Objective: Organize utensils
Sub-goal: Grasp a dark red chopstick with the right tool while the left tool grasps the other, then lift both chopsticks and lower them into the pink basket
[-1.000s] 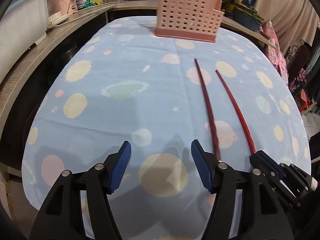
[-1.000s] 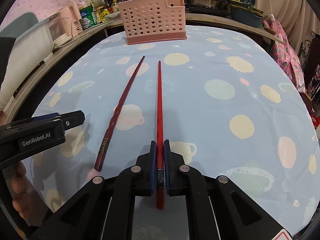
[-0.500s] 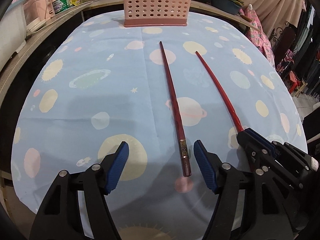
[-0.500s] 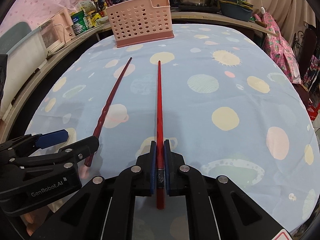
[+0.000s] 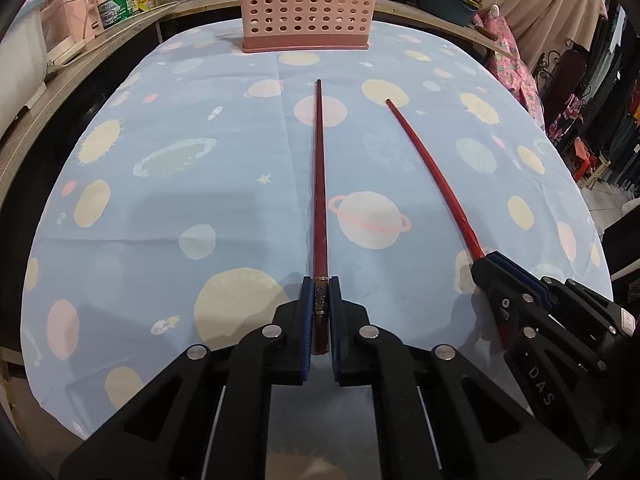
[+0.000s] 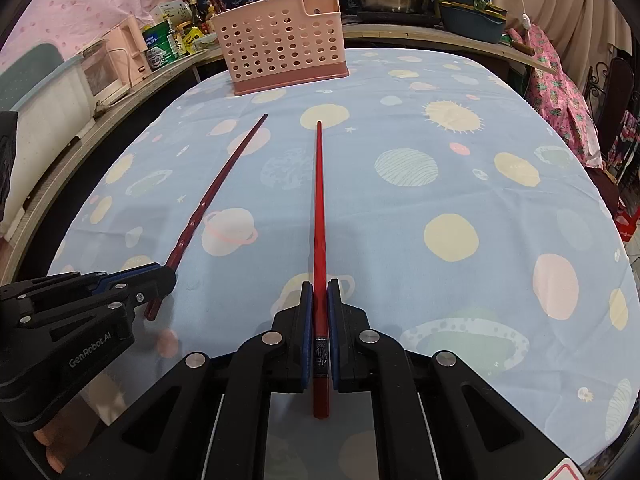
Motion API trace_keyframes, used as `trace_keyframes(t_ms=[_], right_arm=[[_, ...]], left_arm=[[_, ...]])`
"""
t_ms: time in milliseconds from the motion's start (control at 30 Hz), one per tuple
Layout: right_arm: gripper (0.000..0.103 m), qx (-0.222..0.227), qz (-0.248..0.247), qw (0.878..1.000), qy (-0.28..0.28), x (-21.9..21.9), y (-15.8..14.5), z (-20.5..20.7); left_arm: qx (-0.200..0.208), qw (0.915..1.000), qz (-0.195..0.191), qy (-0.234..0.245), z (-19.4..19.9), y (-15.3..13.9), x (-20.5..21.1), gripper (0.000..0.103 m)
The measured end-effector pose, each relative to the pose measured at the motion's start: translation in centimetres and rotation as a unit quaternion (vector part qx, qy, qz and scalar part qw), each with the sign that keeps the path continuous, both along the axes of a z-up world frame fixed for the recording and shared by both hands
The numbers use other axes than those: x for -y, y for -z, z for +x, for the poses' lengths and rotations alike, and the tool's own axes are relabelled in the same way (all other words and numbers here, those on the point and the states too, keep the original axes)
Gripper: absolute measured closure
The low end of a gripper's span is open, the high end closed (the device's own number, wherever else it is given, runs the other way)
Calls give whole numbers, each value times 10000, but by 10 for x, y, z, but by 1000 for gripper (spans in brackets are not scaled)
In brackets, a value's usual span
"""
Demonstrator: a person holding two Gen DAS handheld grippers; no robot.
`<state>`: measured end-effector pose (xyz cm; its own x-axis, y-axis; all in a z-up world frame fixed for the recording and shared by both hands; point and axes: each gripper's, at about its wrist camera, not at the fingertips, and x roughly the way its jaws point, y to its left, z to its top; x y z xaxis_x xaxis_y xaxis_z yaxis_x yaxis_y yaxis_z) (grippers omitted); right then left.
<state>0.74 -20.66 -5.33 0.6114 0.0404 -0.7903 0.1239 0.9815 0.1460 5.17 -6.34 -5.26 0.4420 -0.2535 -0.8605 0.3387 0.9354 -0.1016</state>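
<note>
Left wrist: left tongs [image 5: 321, 300] just closed, clamping dark chopstick [image 5: 319, 184]; right tongs [image 6: 320, 300] clamp red chopstick [image 6: 319, 208].

"GenRobot.AI" in white on black body of left tool [image 6: 162, 280] (right wrist view). "DAS" in pale letters on body of right tool [image 5: 486, 260]. Can labels on back surface unreadable.

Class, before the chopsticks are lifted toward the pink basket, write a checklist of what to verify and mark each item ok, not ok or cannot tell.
1. Left gripper has just closed on the dark chopstick: ok.
2. Right gripper shut on the red chopstick: ok.
3. Both gripped near the thick end: ok.
4. Cloth between tips and basket clear: ok.
5. Basket upright: ok.
6. Room inside basket: cannot tell.
</note>
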Motion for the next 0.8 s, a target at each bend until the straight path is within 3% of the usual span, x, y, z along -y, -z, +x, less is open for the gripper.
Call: trace_keyframes(t_ms=[333, 800], right_arm=[[96, 62, 35, 10000, -9, 1, -8, -1], [96, 907, 226, 9955, 130, 21, -82, 12]], left_arm=[[-16, 9999, -121, -92, 2, -11, -6, 96], [672, 9952, -672, -236, 20, -90, -22, 96]])
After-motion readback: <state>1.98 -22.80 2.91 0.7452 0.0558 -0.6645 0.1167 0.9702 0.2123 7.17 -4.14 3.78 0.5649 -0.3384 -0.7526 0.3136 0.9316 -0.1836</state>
